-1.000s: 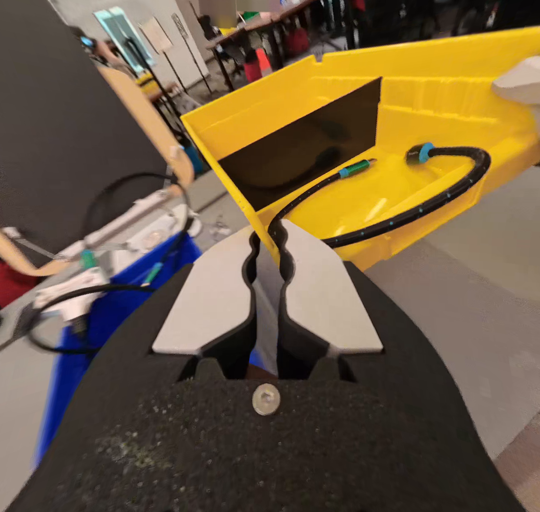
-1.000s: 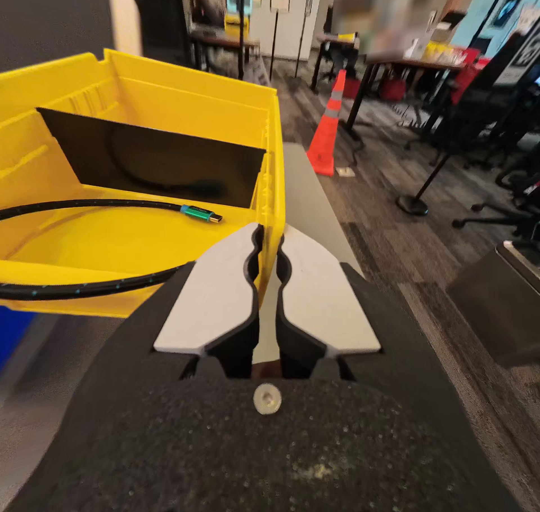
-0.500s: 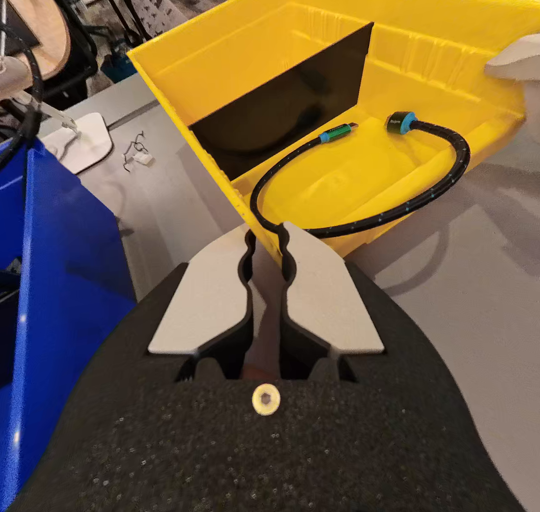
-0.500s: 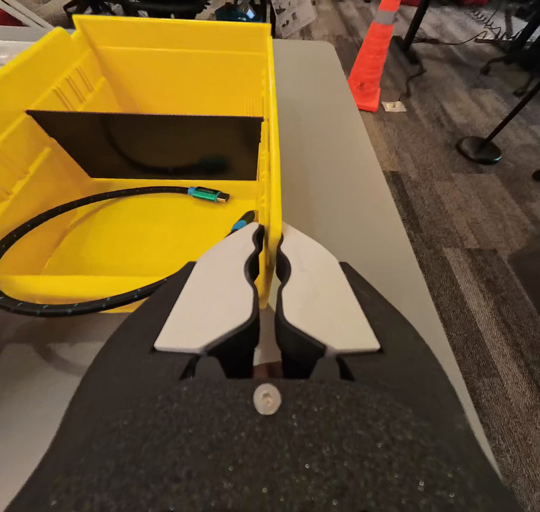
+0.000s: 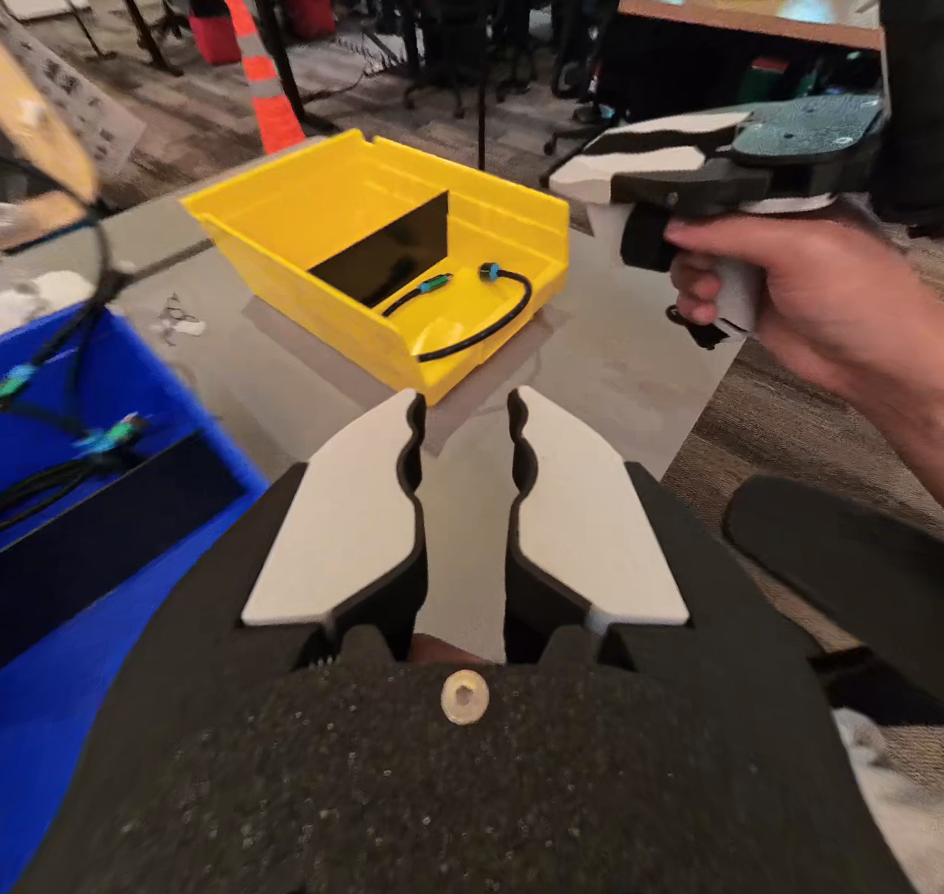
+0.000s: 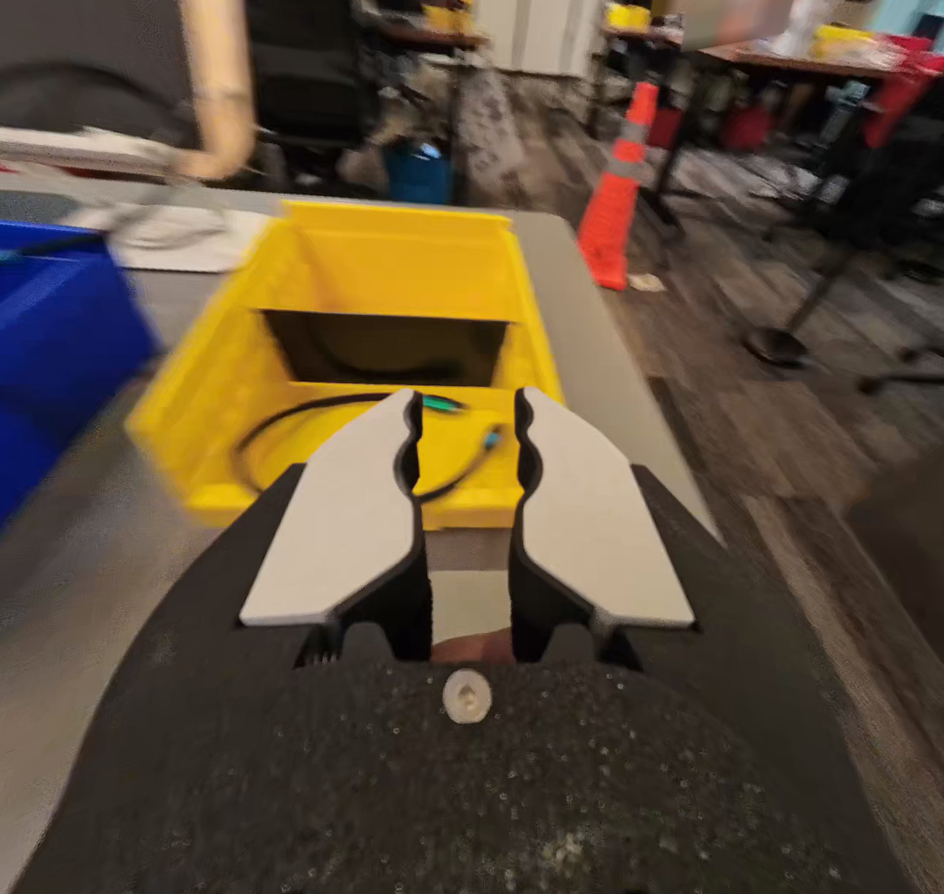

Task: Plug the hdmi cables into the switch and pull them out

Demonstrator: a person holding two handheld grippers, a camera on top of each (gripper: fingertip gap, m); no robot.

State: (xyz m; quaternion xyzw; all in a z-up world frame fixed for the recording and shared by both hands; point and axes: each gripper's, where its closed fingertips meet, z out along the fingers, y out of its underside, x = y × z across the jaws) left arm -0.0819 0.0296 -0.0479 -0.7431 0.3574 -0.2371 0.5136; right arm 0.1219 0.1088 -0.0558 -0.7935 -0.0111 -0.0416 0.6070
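A yellow bin [image 5: 286, 256] [image 6: 214, 420] sits on the grey table. A black braided HDMI cable [image 5: 490, 331] [image 6: 270, 420] with green and blue plug ends lies curled in its front compartment, before a black divider [image 5: 388, 262]. My left gripper [image 5: 464, 402] is open and empty, held back from the bin's near corner. My right gripper [image 6: 467, 397] is open and empty above the bin's front edge; it also shows at the right of the left wrist view [image 5: 577, 175], held by a hand. No switch is visible.
A blue bin [image 5: 76, 512] [image 6: 56, 318] with more cables stands at the left. An orange cone [image 5: 265, 83] [image 6: 618, 200], chairs and tables stand on the floor beyond. The table's right edge [image 6: 659, 410] is near the yellow bin. One gripper's finger ends stand about 20 cm off the other's.
Both grippers let go of the yellow bin's sides, opened, and pulled back and up. The bin now rests on the table, farther from both cameras.
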